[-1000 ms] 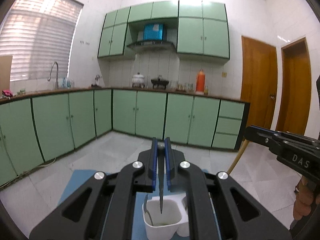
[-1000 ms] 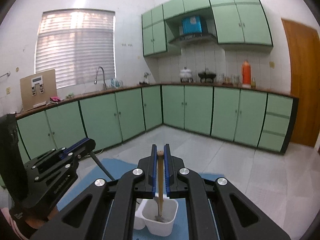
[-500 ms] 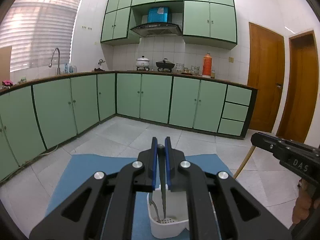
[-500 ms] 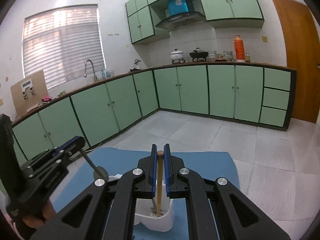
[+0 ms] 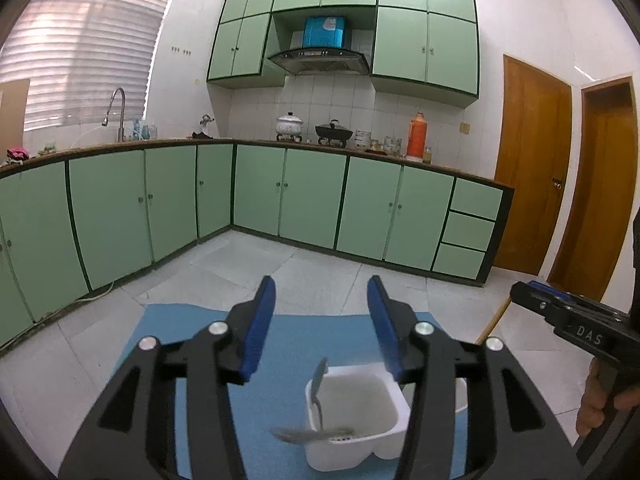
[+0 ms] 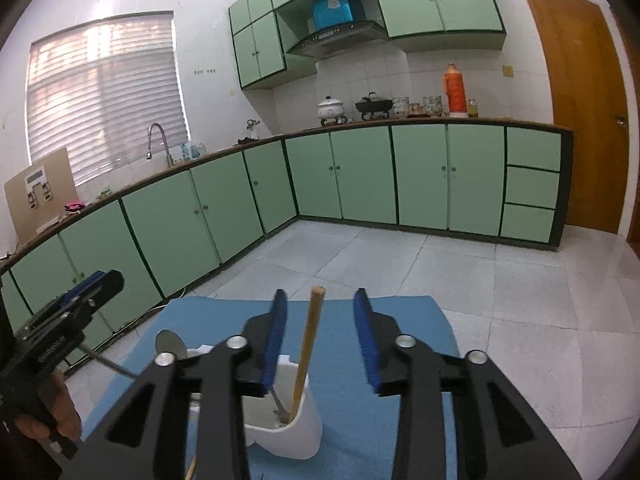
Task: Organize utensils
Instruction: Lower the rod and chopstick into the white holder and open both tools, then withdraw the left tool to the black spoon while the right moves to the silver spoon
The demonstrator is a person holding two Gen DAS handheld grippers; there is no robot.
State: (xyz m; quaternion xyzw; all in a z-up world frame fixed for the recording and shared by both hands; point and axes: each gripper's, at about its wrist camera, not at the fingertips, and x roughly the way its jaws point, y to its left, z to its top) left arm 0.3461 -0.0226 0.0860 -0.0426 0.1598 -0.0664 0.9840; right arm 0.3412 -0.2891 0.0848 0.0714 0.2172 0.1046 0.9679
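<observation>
A white caddy (image 5: 356, 420) with two compartments sits on a blue mat (image 5: 288, 344) on the tiled floor. The left gripper (image 5: 322, 320) hangs above it; its jaws have just been opening and stand apart with nothing between them. In the near compartment one metal spoon (image 5: 318, 386) leans against the wall, and a second, blurred metal piece (image 5: 312, 435) lies across the front rim; what it is I cannot tell.

The right gripper (image 6: 320, 334) also stands over the caddy (image 6: 292, 428). Its jaws have just been opening too, and a wooden stick (image 6: 306, 350) stands free in the gap, touching neither pad, its lower end in the compartment. Beside its foot a metal handle (image 6: 278, 402) shows. In this view the spoon (image 6: 170, 344) rises left of the caddy, partly hidden by the gripper's arm.

Around stand green cabinets (image 5: 312, 196), two wooden doors (image 5: 532, 168), a faucet (image 5: 116, 108), two pots (image 5: 290, 124) and an orange thermos (image 5: 416, 134) on the counter.
</observation>
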